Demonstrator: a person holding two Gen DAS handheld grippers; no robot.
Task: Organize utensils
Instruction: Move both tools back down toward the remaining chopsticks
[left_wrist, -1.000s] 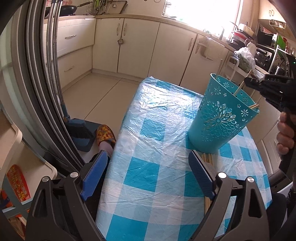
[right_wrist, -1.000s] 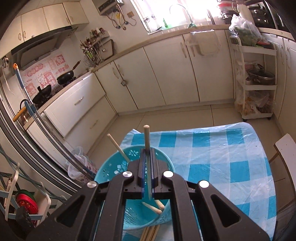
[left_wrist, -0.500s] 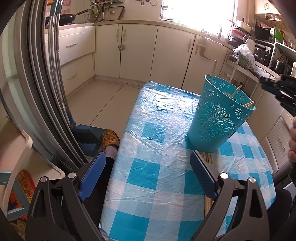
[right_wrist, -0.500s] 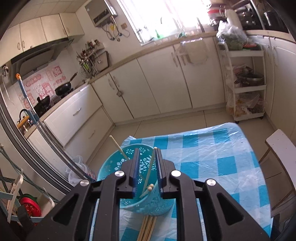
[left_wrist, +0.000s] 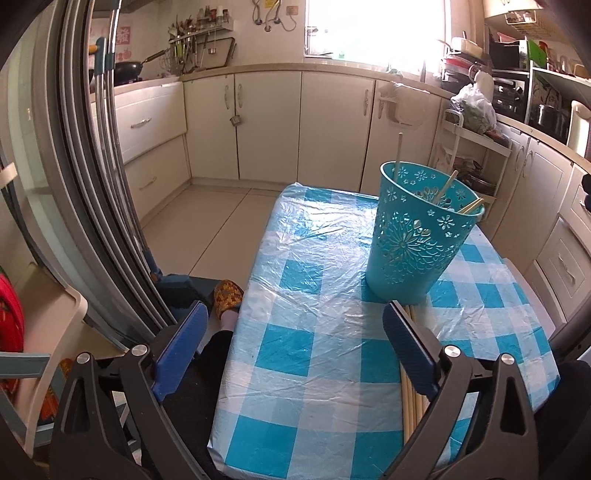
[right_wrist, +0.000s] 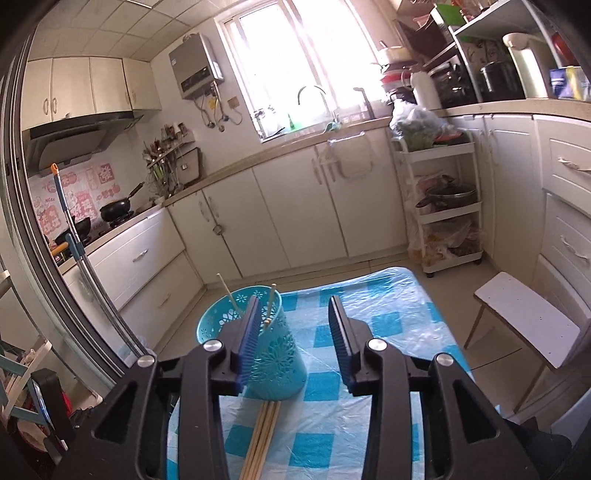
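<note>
Standing empty with jaws opening, the right hand-held gripper (right_wrist: 291, 339) hovers near the teal basket (right_wrist: 255, 343) already holding some chopsticks (left_wrist: 445, 186), so the next move likely means grasping the loose chopsticks (right_wrist: 262, 435) on the bench (right_wrist: 391, 295).

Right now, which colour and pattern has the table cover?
Blue and white checks on the table cover, seen best in the left wrist view.
</note>
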